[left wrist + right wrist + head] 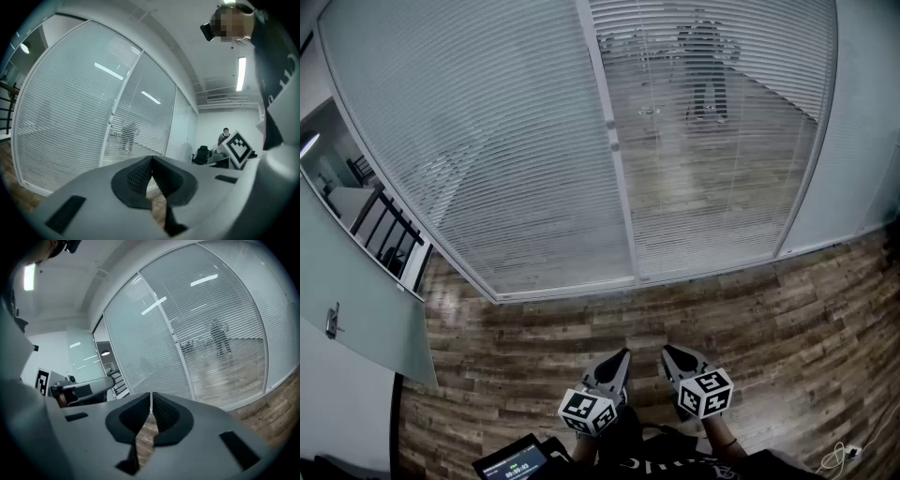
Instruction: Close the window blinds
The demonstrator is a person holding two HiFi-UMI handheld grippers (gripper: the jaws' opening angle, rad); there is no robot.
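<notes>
Facing blinds (pixel 487 141) across a glass wall, 10 to 2 o'clock. Slats on the left panel (pixel 469 187) read opaque. The right panel (pixel 712 178) lets a standing figure (pixel 705 66) show through at 1 o'clock. Wood floor (pixel 787 319) lies below. At 6 o'clock, left gripper (pixel 622 356) and right gripper (pixel 668 352) sit side by side, well short of the blinds. Both have jaws pressed together on nothing.
</notes>
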